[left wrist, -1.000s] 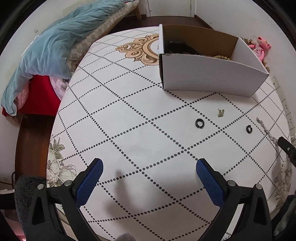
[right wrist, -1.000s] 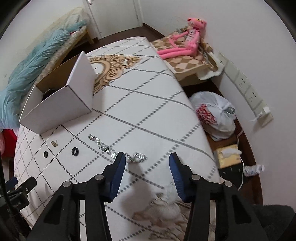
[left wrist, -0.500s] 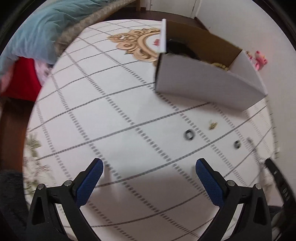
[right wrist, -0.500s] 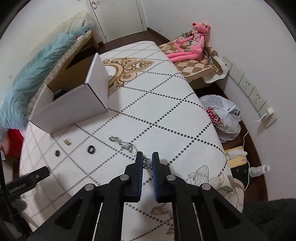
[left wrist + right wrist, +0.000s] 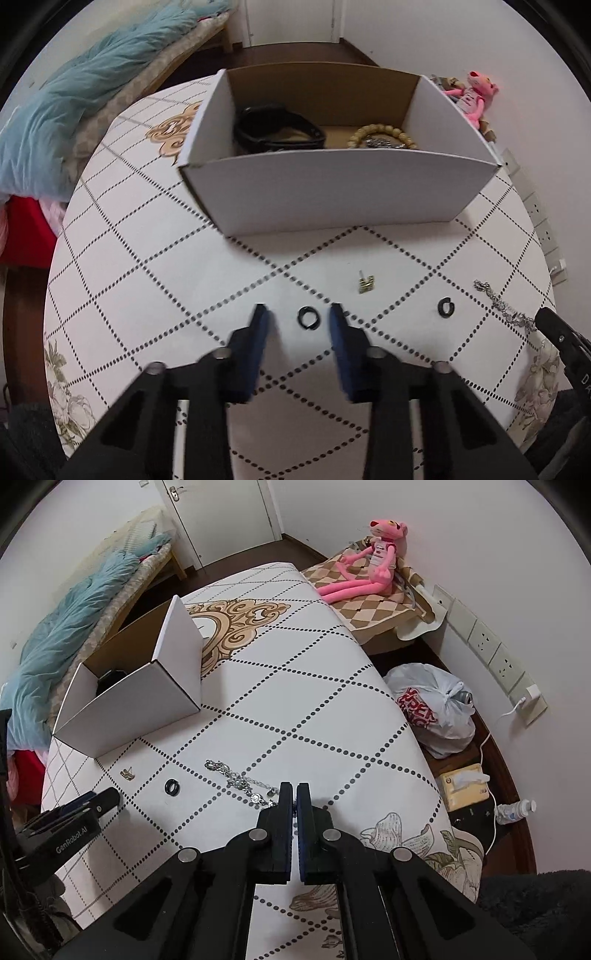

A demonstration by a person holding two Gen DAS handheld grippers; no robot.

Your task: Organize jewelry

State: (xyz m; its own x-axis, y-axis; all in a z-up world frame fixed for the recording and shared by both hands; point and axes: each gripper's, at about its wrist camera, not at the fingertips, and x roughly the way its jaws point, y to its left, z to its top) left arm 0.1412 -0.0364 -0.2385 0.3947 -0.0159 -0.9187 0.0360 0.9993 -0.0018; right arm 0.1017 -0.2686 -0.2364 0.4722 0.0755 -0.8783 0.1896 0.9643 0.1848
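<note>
A white cardboard box (image 5: 332, 192) stands at the back of the table and holds a black strap (image 5: 277, 129) and a bead bracelet (image 5: 384, 134). My left gripper (image 5: 298, 317) is open, its blue pads on either side of a black ring (image 5: 308, 317) on the table. A gold earring (image 5: 366, 283) and a second black ring (image 5: 446, 307) lie to its right. My right gripper (image 5: 294, 794) is shut on the near end of a silver chain (image 5: 240, 781), which trails left across the table.
The table (image 5: 314, 709) has a white cloth with dotted diamonds. A bed with a blue blanket (image 5: 74, 107) is to the left. A pink plush toy (image 5: 369, 561), a plastic bag (image 5: 432, 709) and wall sockets (image 5: 491, 653) are to the right.
My left gripper moved forward and right to the black ring and narrowed around it. My right gripper closed on the end of the silver chain.
</note>
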